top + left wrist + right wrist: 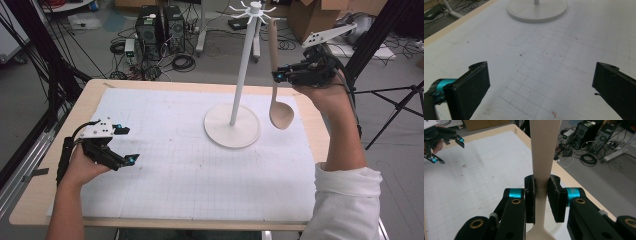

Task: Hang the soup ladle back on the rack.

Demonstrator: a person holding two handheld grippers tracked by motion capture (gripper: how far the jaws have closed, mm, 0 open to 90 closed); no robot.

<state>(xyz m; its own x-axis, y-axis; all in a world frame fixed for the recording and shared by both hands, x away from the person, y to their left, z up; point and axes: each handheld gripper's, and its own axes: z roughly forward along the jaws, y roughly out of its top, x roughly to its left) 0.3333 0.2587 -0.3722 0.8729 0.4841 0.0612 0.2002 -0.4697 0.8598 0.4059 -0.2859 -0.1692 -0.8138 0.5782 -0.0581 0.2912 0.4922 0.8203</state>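
One wooden spoon [276, 80] hangs bowl-down, its handle clamped between the fingers [531, 200] of the right gripper [278, 75], raised just beside the white stand [239, 90] and near its hooked top. The right gripper view shows the pads pressed on both sides of the handle; the high view shows the bowl hanging clear above the desk [55, 165]. One left gripper [126, 145] sits low over the white gridded mat [180, 165], well apart from the spoon, its two fingers [471, 87] spread wide and holding nothing. No readable writing.
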